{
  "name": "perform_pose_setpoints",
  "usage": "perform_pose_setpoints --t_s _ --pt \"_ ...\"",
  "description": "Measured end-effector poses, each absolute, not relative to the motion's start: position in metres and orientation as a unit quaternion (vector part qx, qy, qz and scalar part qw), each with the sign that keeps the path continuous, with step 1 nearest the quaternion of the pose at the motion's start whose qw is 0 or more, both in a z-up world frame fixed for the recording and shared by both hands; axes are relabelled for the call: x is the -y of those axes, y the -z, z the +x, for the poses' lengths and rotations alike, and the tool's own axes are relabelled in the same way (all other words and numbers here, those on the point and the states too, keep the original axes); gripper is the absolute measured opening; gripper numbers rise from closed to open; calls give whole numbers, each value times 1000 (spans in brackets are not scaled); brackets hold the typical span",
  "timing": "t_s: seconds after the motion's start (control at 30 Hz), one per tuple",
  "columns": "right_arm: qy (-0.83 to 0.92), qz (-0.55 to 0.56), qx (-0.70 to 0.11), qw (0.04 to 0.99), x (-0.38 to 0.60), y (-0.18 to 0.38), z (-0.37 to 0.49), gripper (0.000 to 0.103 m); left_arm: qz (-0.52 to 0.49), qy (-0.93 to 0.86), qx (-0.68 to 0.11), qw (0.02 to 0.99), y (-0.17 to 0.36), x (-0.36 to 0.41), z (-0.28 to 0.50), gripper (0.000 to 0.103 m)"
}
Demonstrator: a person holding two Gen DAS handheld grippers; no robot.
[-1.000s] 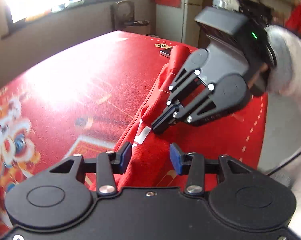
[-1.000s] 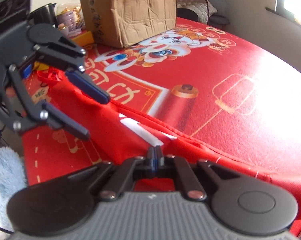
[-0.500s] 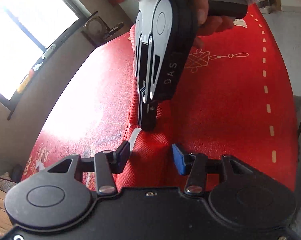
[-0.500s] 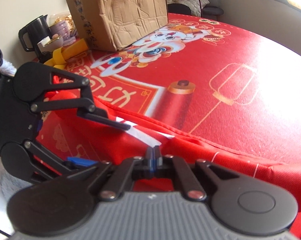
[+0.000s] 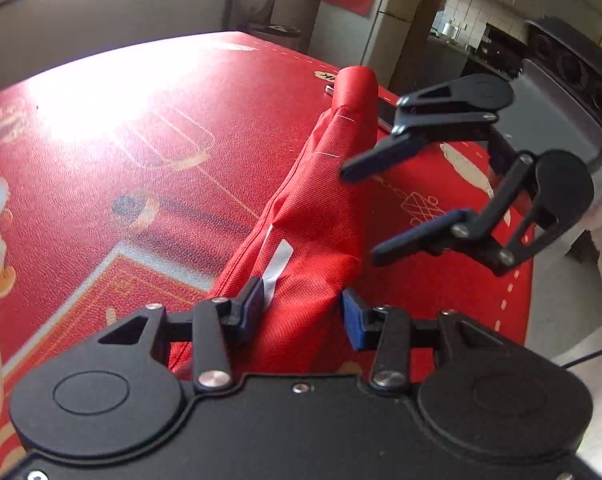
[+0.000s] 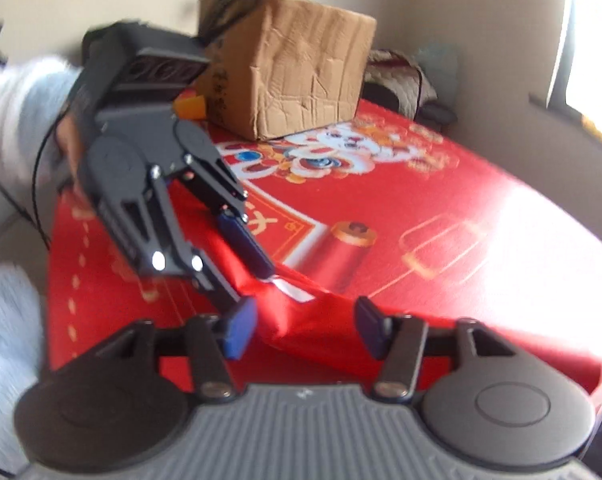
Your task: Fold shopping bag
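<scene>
Our left tool (image 5: pixel 301 310) grips the red woven shopping bag (image 5: pixel 321 216), bunched lengthwise on the red printed surface (image 5: pixel 141 160); our right tool (image 6: pixel 305 328) is opening, released. We should regrip the far edge squarely.

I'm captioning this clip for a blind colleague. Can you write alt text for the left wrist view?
The left gripper has a bunched red shopping bag between its fingers, over a table with a red festive cloth. Right of the bag hangs the right gripper, its jaws opening with nothing between them. A window, a refrigerator and a kitchen lie behind.
</scene>
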State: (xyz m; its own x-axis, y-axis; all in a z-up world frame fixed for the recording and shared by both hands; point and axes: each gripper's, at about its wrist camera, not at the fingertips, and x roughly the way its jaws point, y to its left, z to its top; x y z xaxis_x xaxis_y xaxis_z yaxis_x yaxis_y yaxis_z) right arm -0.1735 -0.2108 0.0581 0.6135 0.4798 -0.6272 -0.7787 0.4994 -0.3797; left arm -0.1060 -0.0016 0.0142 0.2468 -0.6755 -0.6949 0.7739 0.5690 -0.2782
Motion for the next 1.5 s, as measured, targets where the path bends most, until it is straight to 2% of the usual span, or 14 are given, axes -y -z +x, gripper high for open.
perform_pose_setpoints --t_s 0.13,0.23,0.37,0.43,0.47,0.57,0.77,0.97,1.07,1.27,1.5 --pt "-373 -542 -169 734 209 -48 -190 68 41 471 -420 775 -13 -4 -94 45" --pt "-374 -599 -197 680 208 -43 -171 55 24 475 -424 770 -10 -8 -88 45" --pt "-367 -635 -214 645 203 -37 -139 54 24 474 -419 774 -7 -9 -90 46" --pt "-371 -616 -247 650 201 -39 -126 51 27 470 -415 778 -7 -9 -93 46" --pt "-368 -598 -270 659 199 -40 -121 44 27 470 -414 779 -7 -10 -93 46" --pt "-339 -512 -341 712 199 -43 -109 40 31 474 -406 781 -6 -11 -96 46" --pt "-279 -359 -397 797 218 -41 -120 38 57 493 -393 774 -5 -1 -96 47" --pt "-255 -212 -418 846 245 -44 -118 39 49 500 -388 773 -4 -2 -94 47" --pt "-247 -182 -421 854 250 -45 -119 39 75 498 -375 778 -8 3 -98 47" --pt "-239 -148 -420 863 237 -46 -139 40 133 468 -358 797 -18 9 -108 63" --pt "-251 -141 -414 863 224 -45 -159 43 109 418 -354 830 -29 8 -119 63"
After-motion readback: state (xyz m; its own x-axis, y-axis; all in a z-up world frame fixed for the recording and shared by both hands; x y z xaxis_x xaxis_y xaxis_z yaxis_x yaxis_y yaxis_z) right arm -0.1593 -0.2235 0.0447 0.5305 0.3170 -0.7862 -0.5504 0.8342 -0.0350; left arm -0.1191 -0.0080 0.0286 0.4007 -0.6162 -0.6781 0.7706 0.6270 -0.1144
